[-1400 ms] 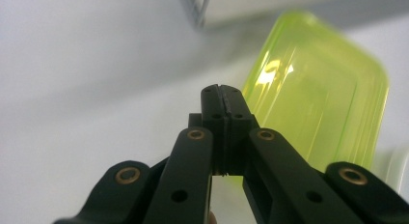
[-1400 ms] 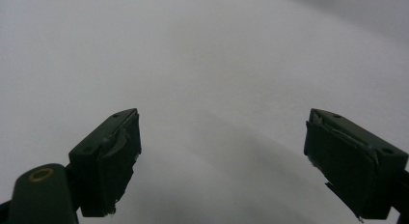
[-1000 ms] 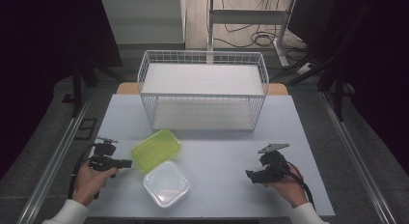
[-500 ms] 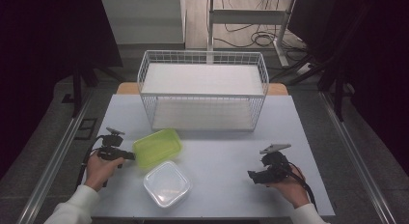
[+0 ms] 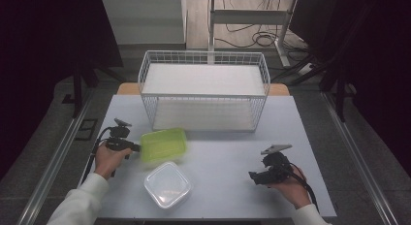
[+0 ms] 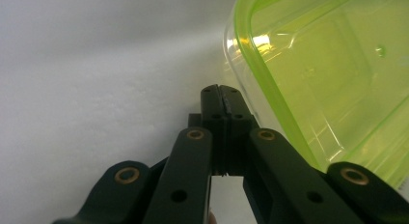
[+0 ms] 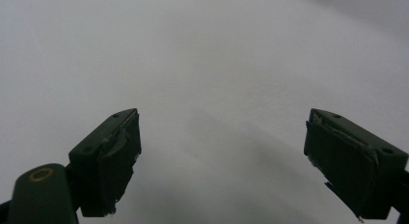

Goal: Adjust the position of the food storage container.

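High view: a pale grey table (image 5: 228, 162) carries a white wire basket (image 5: 203, 91) at its far side. In front of the basket, left of centre, lies a lime-green translucent container (image 5: 164, 143), open side up. Nearer the person, and just beside the green one, sits a clear plastic container (image 5: 167, 184) with a whitish lid. The left gripper (image 5: 135, 147) comes in from the left, held in the person's left hand (image 5: 109, 158); its tips sit at the green container's left edge (whether they touch the rim cannot be told from this height). The right gripper (image 5: 252, 175) rests low over the bare table at the right, held in the right hand (image 5: 288, 186), well apart from both containers, with its grey three-cornered plate on top.

Left gripper view: the left gripper (image 6: 221, 91) has its two black jaws pressed flat together, clenched with nothing between them. The lime-green translucent container (image 6: 328, 74) lies just beside them, on the right of this view, its bright green rim running diagonally past the jaw tips. The tips sit against or very near the outer wall, below the rim. The grey table (image 6: 96, 79) spreads to the left.

Right gripper view: the right gripper (image 7: 222, 161) stands released, its jaws spread wide with only the plain grey table (image 7: 217, 64) between and beyond them. The pads look taped and a little frayed.
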A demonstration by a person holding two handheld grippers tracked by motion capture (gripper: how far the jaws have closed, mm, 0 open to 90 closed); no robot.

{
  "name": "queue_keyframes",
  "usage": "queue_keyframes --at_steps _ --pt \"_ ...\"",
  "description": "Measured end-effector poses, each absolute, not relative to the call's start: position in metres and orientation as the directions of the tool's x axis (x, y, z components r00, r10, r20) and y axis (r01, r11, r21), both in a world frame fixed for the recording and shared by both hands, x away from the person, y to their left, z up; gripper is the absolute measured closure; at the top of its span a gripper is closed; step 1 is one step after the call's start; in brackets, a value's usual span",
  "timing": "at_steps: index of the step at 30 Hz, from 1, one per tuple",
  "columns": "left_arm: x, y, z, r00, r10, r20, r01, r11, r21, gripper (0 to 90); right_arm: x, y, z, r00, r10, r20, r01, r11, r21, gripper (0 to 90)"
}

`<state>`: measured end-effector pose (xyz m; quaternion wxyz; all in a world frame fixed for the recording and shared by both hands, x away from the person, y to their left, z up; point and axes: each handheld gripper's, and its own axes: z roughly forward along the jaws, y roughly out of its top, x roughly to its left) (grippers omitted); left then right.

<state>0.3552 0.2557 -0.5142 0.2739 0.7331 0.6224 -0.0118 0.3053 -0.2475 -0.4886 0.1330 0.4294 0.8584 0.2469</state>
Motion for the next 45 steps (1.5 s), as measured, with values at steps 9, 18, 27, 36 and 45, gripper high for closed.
queue_keyframes --at_steps 9,18,27,36,45 --pt "0.364 0.242 -0.511 0.247 0.896 -0.370 0.914 -0.088 0.396 90.0 0.306 -0.248 -0.489 -0.597 0.802 -0.018 0.672 0.512 0.535 13.1" --pt "0.370 0.229 -0.510 0.274 0.891 -0.362 0.911 -0.120 0.396 90.0 0.306 -0.248 -0.490 -0.596 0.803 -0.021 0.673 0.514 0.532 13.1" --pt "0.379 0.209 -0.510 0.302 0.880 -0.367 0.907 -0.147 0.394 90.0 0.306 -0.248 -0.489 -0.597 0.802 -0.013 0.676 0.511 0.531 13.1" --pt "0.389 0.190 -0.510 0.330 0.871 -0.363 0.903 -0.178 0.392 89.9 0.306 -0.249 -0.489 -0.597 0.802 -0.012 0.675 0.511 0.533 13.1" --pt "0.394 0.174 -0.508 0.343 0.854 -0.392 0.902 -0.183 0.391 89.9 0.306 -0.250 -0.489 -0.592 0.806 -0.014 0.679 0.508 0.531 13.1"
